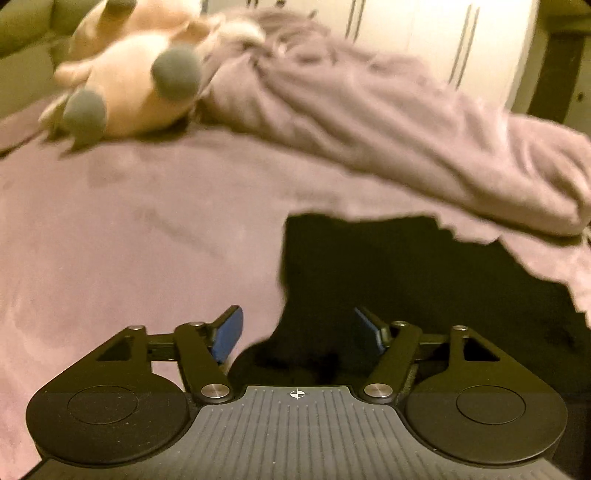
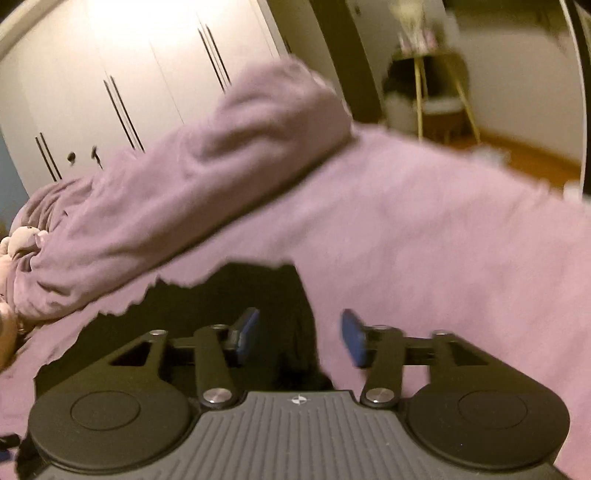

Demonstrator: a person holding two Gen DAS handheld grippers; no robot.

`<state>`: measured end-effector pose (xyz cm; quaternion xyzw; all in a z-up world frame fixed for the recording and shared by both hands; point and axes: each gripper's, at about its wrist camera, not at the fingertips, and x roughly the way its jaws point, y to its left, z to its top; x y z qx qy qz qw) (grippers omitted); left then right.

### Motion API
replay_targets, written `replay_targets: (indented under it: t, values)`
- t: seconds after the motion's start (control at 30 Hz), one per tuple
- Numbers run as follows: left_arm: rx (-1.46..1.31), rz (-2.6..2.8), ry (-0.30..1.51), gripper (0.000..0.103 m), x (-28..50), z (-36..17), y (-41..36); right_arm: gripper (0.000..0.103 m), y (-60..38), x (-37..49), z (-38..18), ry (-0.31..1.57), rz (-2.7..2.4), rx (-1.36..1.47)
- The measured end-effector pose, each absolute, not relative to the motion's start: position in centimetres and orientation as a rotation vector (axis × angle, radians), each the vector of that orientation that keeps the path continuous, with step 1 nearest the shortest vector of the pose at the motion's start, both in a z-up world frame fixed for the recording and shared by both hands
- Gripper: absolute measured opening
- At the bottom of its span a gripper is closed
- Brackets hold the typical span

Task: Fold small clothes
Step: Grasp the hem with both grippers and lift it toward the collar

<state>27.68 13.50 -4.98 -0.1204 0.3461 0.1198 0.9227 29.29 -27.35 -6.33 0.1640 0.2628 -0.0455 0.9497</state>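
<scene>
Left gripper (image 1: 298,334) jaws apart, holding nothing. Right gripper (image 2: 300,338) also apart. Black garment (image 1: 406,288) lies lower centre on pink blanket (image 1: 129,240); plush toy (image 1: 129,81) upper left.

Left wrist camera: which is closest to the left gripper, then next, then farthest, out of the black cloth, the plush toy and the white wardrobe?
From the left gripper, jaws open:
1. Black cloth, right at the jaws, spreading right.
2. Plush toy, up on the left, lying on the purple blanket.
3. White wardrobe, at the back, behind the bunched blanket.
</scene>
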Motion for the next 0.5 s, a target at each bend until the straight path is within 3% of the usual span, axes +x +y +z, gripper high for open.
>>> replay_targets:
  t: [0.13, 0.2, 0.23, 0.33, 0.43, 0.5]
  values:
    - [-0.239, 0.162, 0.741, 0.079, 30.1, -5.5, 11.6, 0.041, -22.7, 31.6, -6.6, 0.602, 0.129, 0.214]
    - [-0.248, 0.122, 0.794, 0.073, 31.6, -6.9, 10.9, 0.026, -20.0, 33.1, -7.9, 0.651, 0.213, 0.152]
    - [-0.239, 0.131, 0.82, 0.073, 32.0, -7.7, 10.7, 0.024, -19.0, 33.6, -8.6, 0.677, 0.225, 0.129]
    - [-0.16, 0.129, 0.84, 0.081, 32.4, -9.1, 10.4, 0.021, -17.5, 35.2, -10.9, 0.739, 0.203, 0.034]
    - [-0.116, 0.108, 0.829, 0.083, 31.9, -9.1, 10.6, 0.0, -18.5, 36.0, -11.6, 0.707, 0.136, -0.027]
    - [-0.122, 0.123, 0.836, 0.091, 32.1, -9.3, 10.9, 0.0, -20.1, 37.2, -11.4, 0.696, 0.074, 0.015]
